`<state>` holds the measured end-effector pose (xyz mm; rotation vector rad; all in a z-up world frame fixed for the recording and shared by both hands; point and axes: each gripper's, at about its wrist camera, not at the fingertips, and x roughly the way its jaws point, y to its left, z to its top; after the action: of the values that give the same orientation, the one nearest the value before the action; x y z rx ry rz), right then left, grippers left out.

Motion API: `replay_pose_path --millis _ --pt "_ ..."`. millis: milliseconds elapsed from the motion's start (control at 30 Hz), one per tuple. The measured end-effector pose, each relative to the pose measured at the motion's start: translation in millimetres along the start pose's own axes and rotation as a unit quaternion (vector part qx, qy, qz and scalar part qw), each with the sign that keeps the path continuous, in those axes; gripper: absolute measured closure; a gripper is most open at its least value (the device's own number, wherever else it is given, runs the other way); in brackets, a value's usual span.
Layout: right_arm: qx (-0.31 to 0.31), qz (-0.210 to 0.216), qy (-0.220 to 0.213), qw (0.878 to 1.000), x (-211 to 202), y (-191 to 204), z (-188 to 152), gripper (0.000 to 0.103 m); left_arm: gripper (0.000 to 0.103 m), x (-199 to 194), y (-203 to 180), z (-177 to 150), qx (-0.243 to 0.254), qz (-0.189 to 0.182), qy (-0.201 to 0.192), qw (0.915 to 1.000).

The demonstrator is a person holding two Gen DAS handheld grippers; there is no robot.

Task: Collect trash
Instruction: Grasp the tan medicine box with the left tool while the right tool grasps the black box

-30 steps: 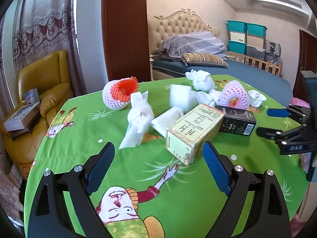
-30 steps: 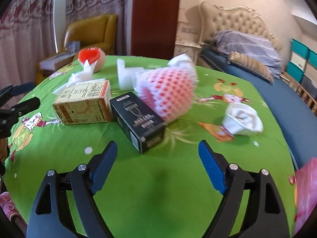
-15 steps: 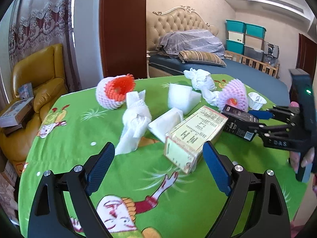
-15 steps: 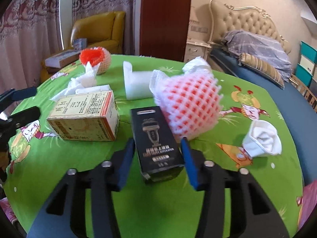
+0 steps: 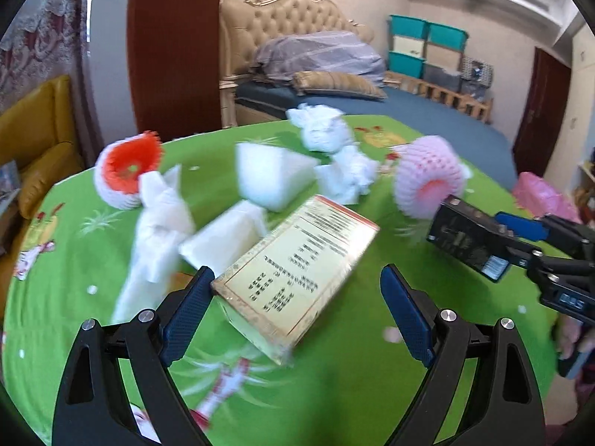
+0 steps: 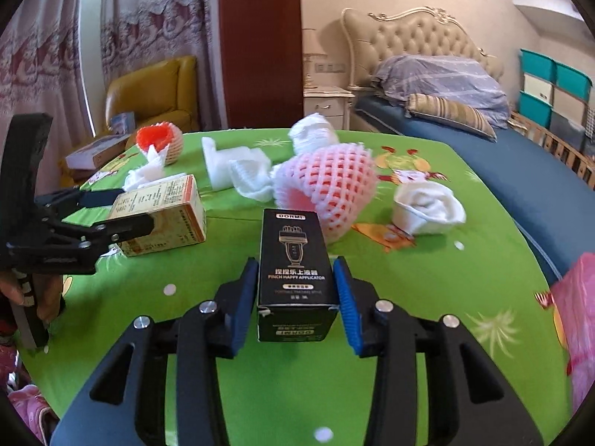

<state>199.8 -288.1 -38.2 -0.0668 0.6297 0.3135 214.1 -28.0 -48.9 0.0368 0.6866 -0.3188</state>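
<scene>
- Right wrist view: the right gripper [image 6: 298, 297] has its blue fingers [image 6: 347, 299] clenched on the sides of the black box [image 6: 293, 282], which lies lengthwise between them with its printed top face up.
- From the left wrist view, the same black box [image 5: 466, 243] juts out of the right gripper on the right edge; whether its far end rests on the green surface [image 5: 334, 379] I cannot tell.
- Left gripper [image 5: 293, 310] is released, its fingers [image 5: 187, 314] spread wide on either side of the tan carton [image 5: 297, 273], which lies on the surface; the left finger sits just beside the carton's near corner, the right one stands apart from it.
- Just beyond the black box lies a pink foam fruit net [image 6: 329, 191], with a crumpled white wrapper [image 6: 427, 204] to its right.
- Farther back are white foam pieces [image 6: 230, 165] and a red-lined fruit net [image 6: 160, 141] near the far left rim.
- Behind the surface stand a bed [image 6: 502, 160] and a yellow armchair [image 6: 156, 93].
</scene>
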Motion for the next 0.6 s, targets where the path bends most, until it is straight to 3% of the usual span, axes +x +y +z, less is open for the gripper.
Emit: replay_pose_path --millis 100,167,300,433,500,600 --pt "0.013 -0.008 0.001 1.000 -7 -11 -9 0.062 0.019 -11 -19 -4 0.009 -0.048 -0.004 0.9988" --pt "0.021 -0.010 0.000 1.000 -13 -18 -15 0.063 0.019 -16 -33 -6 0.028 -0.052 -0.015 0.9981" --pt "0.028 -0.014 -0.008 0.999 -24 -25 -20 0.063 0.018 -3 -46 -2 0.051 0.007 -0.015 0.9985" --pt "0.030 -0.017 -0.012 0.999 -26 -26 -21 0.063 0.018 16 -37 2 0.024 0.026 0.007 0.9993" --pt "0.028 -0.018 -0.015 0.999 -25 -25 -21 0.063 0.037 21 -37 1 0.025 0.038 0.012 0.9989" --pt "0.022 -0.021 -0.016 0.999 -23 -23 -22 0.063 0.055 21 -40 0 0.035 0.043 0.011 0.9984"
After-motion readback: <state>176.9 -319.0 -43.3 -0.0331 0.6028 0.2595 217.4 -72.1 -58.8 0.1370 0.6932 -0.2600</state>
